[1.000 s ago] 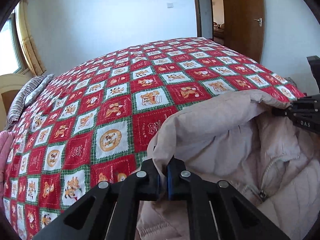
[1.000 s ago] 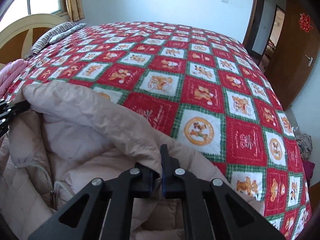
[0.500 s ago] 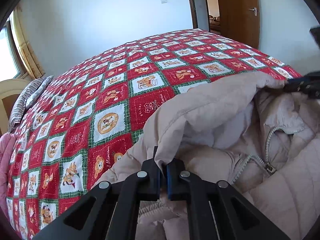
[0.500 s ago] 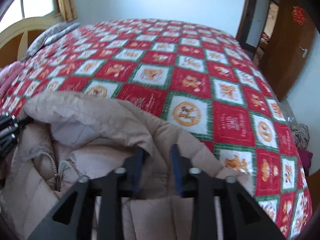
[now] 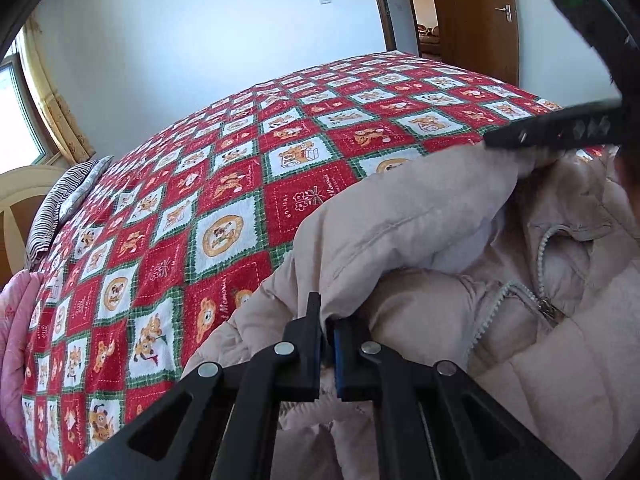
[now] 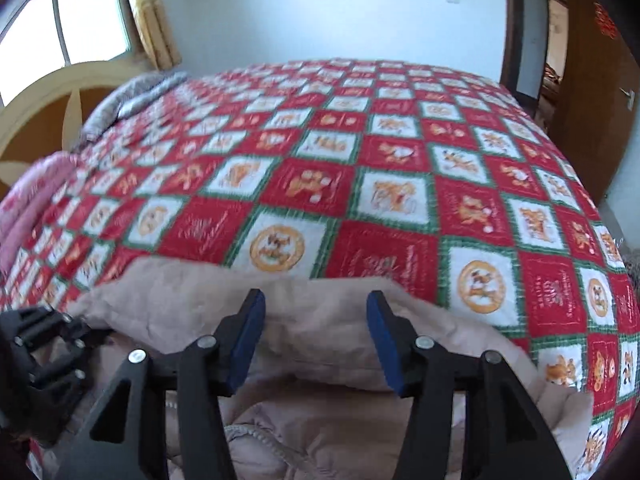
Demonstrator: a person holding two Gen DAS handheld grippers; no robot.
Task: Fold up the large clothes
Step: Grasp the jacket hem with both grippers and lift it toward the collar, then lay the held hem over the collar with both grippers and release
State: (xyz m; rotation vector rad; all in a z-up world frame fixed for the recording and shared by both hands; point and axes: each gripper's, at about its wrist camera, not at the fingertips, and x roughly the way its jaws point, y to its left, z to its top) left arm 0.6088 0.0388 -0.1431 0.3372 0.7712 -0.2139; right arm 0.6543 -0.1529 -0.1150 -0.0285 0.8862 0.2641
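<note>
We see the pale pink padded jacket (image 5: 420, 216) lying at the near edge of the bed, on the red, white and green patchwork bedspread (image 5: 240, 184). Its upper layer is folded back over the body of the garment, so a rounded fold runs across the near part of the bed, and below it the open front with the white zipper (image 5: 516, 292) shows on the right of the left wrist view.

Our left gripper (image 5: 327, 344) has its jaws pressed together on the near left end of that fold, with a pinch of jacket fabric caught between the blue pads. Our right gripper (image 6: 316, 336) stands just over the folded edge, further to the right; its jaws are opening, roughly half spread, and the jacket lies beneath and between them while the pads do not press on it. In the left wrist view we see the right gripper as a dark bar at the far right end of the fold.

Further out, a striped pillow (image 5: 60, 204) lies at the far left of the bed beside a cream headboard (image 6: 52, 100), with pink bedding (image 5: 16, 320) at the left edge. A window with a yellow curtain (image 6: 148, 16) is at the far left, and a brown door (image 5: 476, 16) stands open at the far right.
</note>
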